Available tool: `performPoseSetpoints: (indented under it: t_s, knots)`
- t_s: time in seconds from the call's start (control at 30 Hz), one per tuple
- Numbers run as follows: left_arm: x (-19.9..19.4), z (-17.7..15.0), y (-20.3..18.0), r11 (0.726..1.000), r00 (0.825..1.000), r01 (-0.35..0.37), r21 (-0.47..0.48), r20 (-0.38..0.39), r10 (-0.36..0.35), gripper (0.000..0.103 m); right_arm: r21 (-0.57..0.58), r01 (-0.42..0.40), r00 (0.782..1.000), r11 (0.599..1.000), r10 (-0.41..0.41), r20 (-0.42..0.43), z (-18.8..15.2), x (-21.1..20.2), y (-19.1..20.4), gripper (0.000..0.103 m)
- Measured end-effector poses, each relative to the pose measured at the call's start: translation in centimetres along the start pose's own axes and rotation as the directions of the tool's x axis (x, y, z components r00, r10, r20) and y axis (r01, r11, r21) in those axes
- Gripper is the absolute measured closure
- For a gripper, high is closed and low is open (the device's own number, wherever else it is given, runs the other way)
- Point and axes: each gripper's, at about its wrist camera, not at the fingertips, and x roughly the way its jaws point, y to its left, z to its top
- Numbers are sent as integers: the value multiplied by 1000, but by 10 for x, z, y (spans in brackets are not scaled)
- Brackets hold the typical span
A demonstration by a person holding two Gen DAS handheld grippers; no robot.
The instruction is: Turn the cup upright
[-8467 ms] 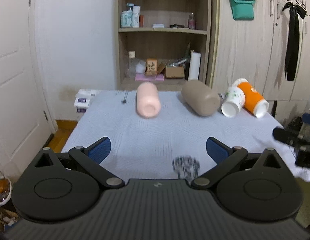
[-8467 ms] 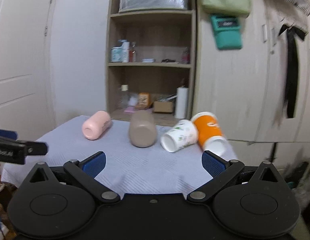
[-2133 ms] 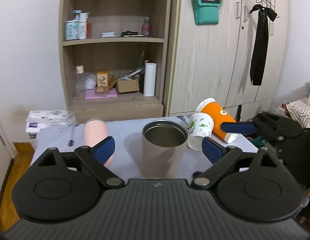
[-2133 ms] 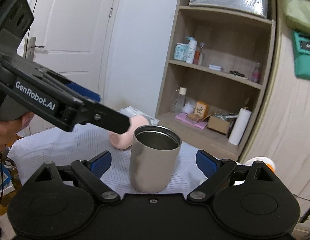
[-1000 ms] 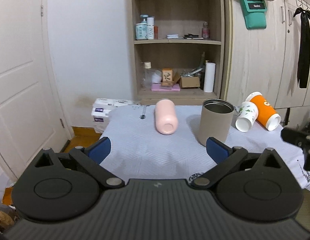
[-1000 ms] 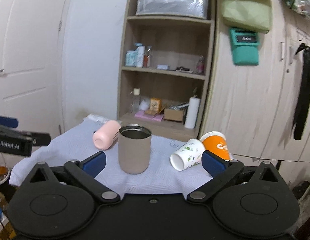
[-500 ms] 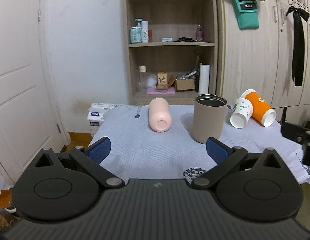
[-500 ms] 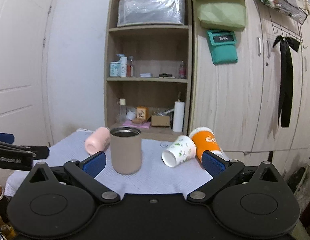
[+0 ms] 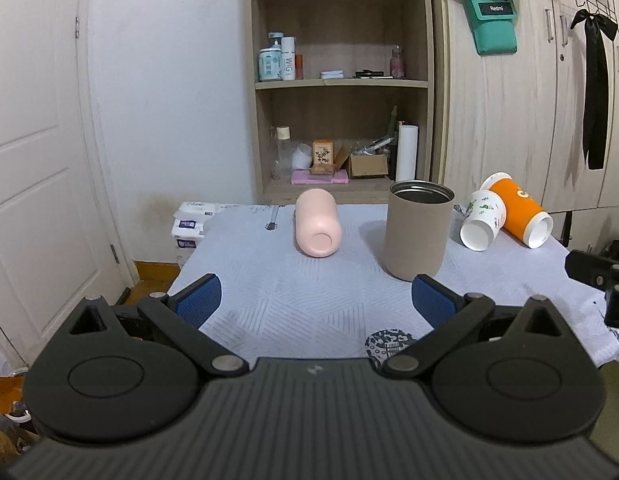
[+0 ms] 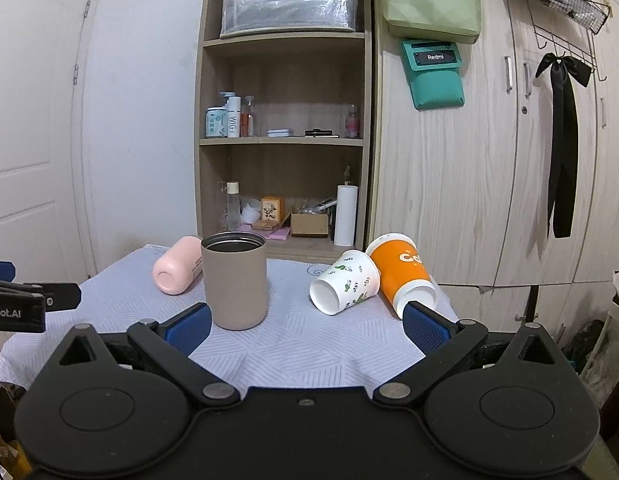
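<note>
So the pink plastic cup (image 9: 318, 223) is lying on its side at about 11 o'clock from the left gripper (image 9: 313, 302), whose jaws are wide apart with nothing in them. The taupe metal tumbler (image 9: 418, 232) stands upright at 1 o'clock. The right gripper (image 10: 305, 326) is spread empty too, tumbler at 11 o'clock, and the white leaf-print paper cup (image 10: 344, 282) plus orange paper cup (image 10: 403, 276) tipped over at 1 o'clock.

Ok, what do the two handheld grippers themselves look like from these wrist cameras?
Both look alike. The left gripper and right gripper have matte black plastic bodies with two round discs, silver pivot pins and angled black linkage bars ending in blue textured pads. The body near the camera is ribbed on the left one. White lettering ending "obot.AI" shows on the left gripper's side in the right view. No cables or sleeves show.
</note>
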Motion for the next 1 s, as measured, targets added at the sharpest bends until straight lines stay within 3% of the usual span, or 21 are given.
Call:
performPoseSetpoints:
  t_s: [0.4,0.73,1.0]
  knots:
    - [3,-3,0,1000,1000,-5,15,-13,5,0,-3,23,1000,1000,-23,8,-1,-1,3,0]
    - [9,-4,-1,999,997,-24,24,-69,25,0,-30,26,999,999,-25,23,2,-10,8,0]
    - [7,-3,4,999,998,-37,-6,-45,37,0,-33,29,999,999,-29,16,1,-8,8,0]
